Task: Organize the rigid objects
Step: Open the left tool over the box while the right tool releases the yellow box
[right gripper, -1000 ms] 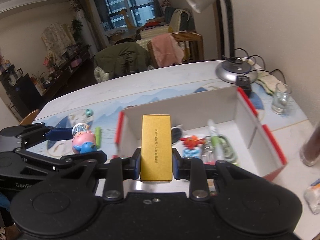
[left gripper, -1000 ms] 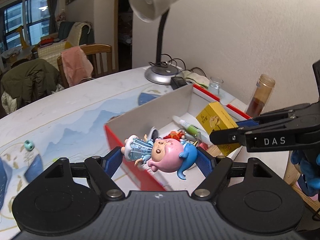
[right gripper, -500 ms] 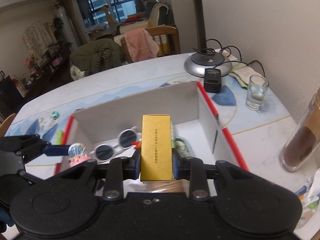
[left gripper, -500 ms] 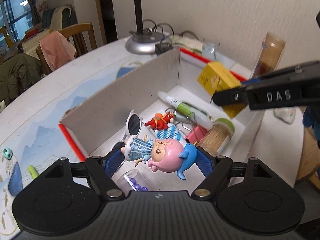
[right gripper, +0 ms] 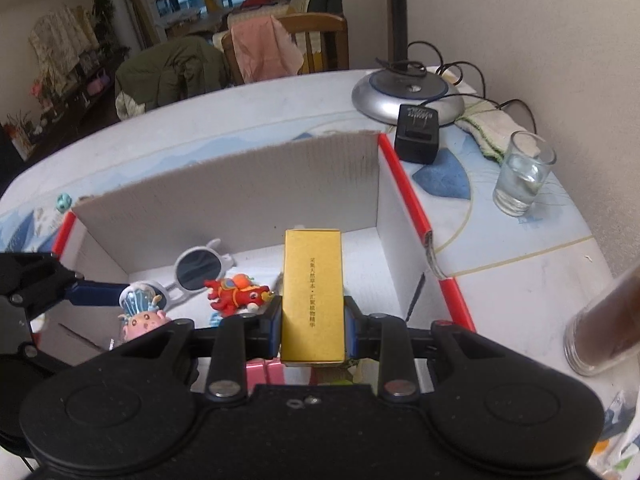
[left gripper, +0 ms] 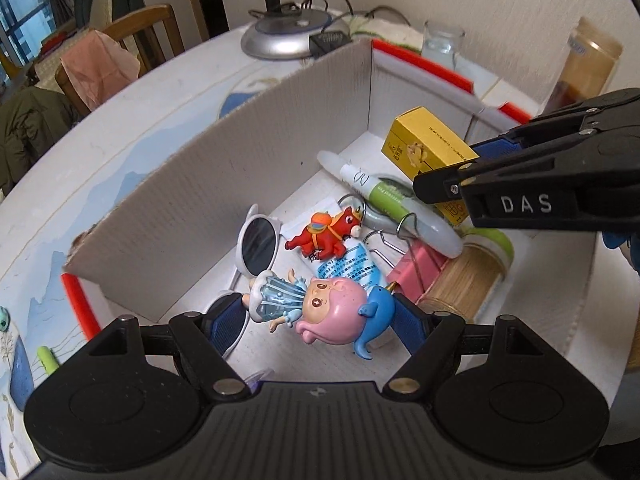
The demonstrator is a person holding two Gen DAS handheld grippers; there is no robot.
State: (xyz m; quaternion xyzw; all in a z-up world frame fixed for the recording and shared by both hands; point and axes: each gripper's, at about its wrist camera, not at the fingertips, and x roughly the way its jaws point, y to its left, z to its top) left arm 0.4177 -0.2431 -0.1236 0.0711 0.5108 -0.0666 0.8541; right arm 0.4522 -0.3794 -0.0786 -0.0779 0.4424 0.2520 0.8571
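While the left gripper (left gripper: 320,314) clamps a pink-haired plastic doll figurine (left gripper: 320,308) above the white cardboard box (left gripper: 248,184), the right gripper (right gripper: 312,326) grips a yellow rectangular carton (right gripper: 313,292) over white-framed sunglasses (right gripper: 198,266) and a red toy horse (right gripper: 236,294).

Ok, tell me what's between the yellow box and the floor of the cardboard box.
The yellow box, clamped in the right gripper, hangs over clutter: a green-and-white tube, pink binder clips and a toothpick jar lie beneath. The floor behind them, by the far wall, looks bare.
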